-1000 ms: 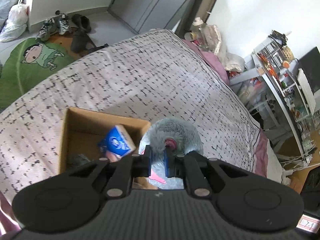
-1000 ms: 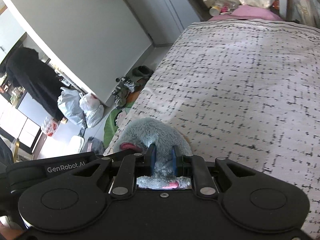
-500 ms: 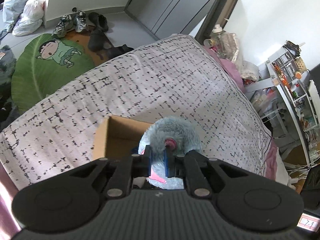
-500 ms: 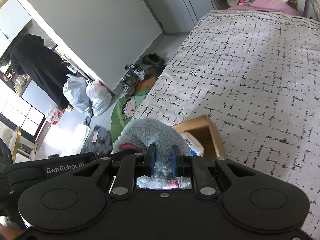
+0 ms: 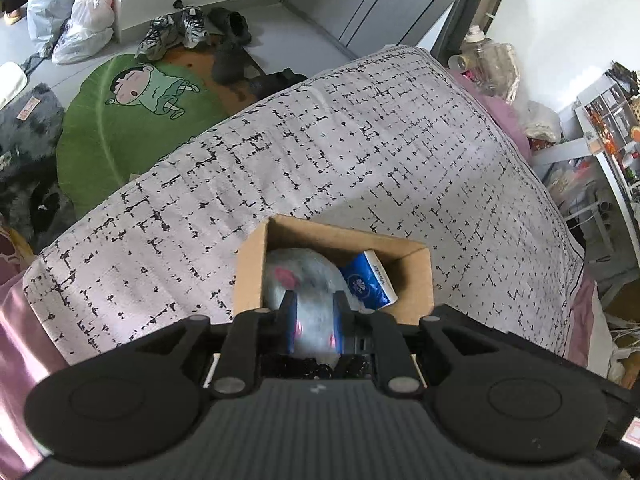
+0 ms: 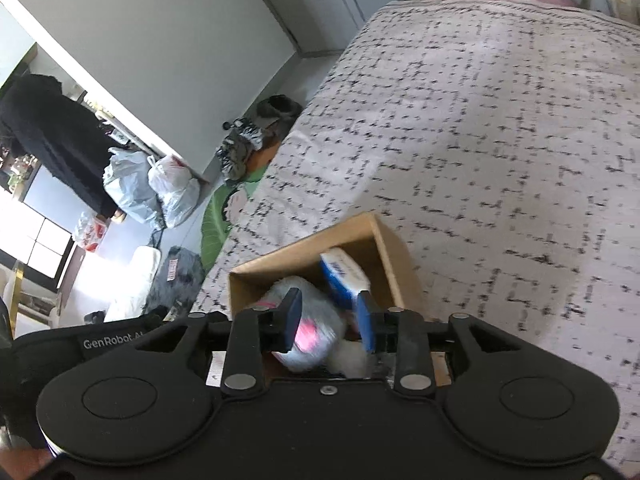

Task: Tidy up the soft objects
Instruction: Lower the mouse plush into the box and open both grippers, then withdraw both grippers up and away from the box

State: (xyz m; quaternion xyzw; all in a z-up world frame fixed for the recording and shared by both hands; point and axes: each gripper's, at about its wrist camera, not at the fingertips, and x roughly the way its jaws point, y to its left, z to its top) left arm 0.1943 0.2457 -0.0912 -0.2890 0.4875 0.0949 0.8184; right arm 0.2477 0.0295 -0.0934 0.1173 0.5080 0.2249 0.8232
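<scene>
A grey plush toy (image 5: 304, 280) with pink patches lies in the open cardboard box (image 5: 250, 272) on the bed, beside a blue tissue pack (image 5: 368, 284). My left gripper (image 5: 314, 320) points down into the box. Its jaws are just beginning to open, and the plush still fills the narrow gap between the pads. In the right wrist view the same plush toy (image 6: 308, 332) is blurred and leans against the left pad. My right gripper (image 6: 330, 320) is opening, and its right pad stands clear of the toy. The box (image 6: 392, 256) and tissue pack (image 6: 344, 276) lie just beyond.
The box sits near the bed's edge on a white bedspread with black marks (image 5: 320, 152). On the floor beyond are a green round rug (image 5: 132, 120), shoes (image 5: 180, 32) and plastic bags (image 5: 72, 12). A cluttered shelf (image 5: 608, 140) stands at the right.
The plush has gone from above the box rim down into the box. The right jaws, shut on it before, now stand apart. The left jaws' gap is slightly wider.
</scene>
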